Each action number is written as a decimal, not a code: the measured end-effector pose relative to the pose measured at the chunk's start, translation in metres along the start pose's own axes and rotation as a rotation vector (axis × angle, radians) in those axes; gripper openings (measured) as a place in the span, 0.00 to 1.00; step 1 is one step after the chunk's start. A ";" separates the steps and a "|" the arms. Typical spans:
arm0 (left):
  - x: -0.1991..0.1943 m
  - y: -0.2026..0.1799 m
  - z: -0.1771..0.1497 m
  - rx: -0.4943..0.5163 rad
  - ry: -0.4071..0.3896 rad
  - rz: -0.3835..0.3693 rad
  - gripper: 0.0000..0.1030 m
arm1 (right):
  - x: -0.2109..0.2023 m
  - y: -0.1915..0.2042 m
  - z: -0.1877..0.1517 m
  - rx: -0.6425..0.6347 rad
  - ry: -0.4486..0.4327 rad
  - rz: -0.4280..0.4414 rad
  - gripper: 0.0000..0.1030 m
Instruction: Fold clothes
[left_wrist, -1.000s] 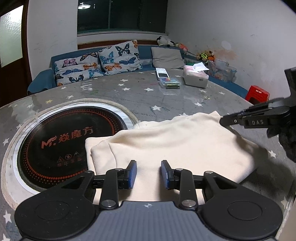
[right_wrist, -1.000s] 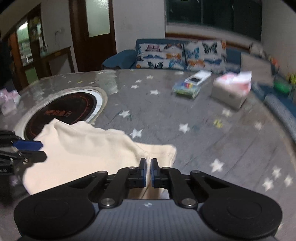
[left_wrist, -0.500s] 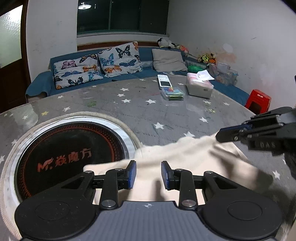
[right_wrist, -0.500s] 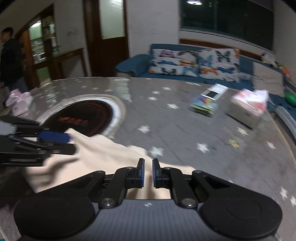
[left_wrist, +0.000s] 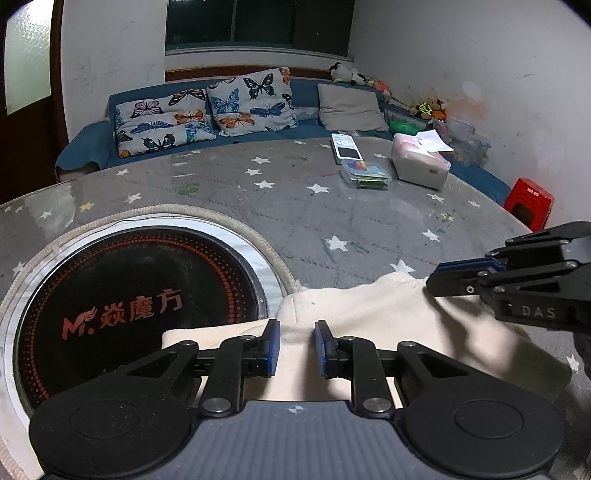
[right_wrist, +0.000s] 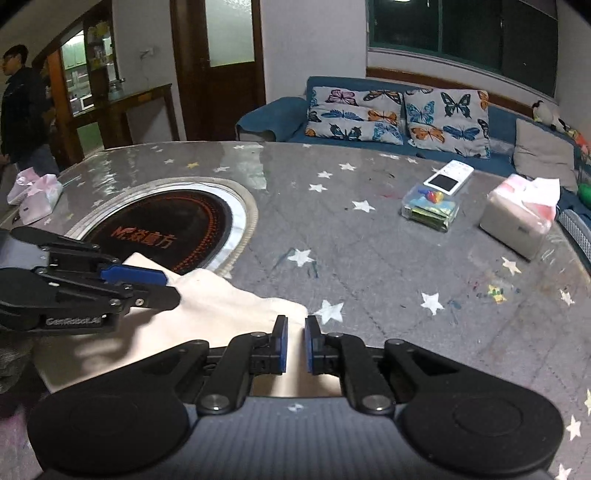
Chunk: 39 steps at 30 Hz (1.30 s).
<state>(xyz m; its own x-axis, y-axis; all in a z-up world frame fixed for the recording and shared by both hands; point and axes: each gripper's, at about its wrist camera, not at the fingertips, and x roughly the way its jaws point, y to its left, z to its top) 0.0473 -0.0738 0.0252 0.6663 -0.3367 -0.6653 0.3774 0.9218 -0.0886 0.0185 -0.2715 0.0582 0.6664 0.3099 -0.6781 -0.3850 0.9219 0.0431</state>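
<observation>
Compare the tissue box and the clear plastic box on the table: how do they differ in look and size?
The tissue box is opaque white with pink on top, and a tissue sticks out; the clear plastic box is see-through and shows colourful things inside. The tissue box is taller and bulkier; the clear plastic box is flat and low. Both stand side by side on the far part of the star-patterned table.

you're working in dim indoor light; glare streaks the glossy grey star-patterned table, fisheye bends the edges, slight blur.

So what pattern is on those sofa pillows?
Colourful butterflies on a pale ground; the pillows show best in the left wrist view.
</observation>
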 end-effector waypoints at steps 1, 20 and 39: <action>-0.002 0.000 0.000 -0.001 -0.001 0.001 0.22 | -0.003 0.002 0.000 -0.003 -0.002 0.001 0.10; -0.049 0.007 -0.018 -0.043 -0.041 0.054 0.51 | -0.043 0.054 -0.034 -0.064 -0.007 0.076 0.32; -0.087 0.005 -0.068 -0.046 -0.056 0.107 0.55 | -0.050 0.074 -0.056 -0.141 -0.008 0.069 0.44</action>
<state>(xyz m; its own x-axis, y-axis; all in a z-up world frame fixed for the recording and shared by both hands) -0.0530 -0.0268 0.0322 0.7364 -0.2448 -0.6308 0.2732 0.9604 -0.0538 -0.0793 -0.2317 0.0545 0.6405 0.3737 -0.6709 -0.5152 0.8570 -0.0145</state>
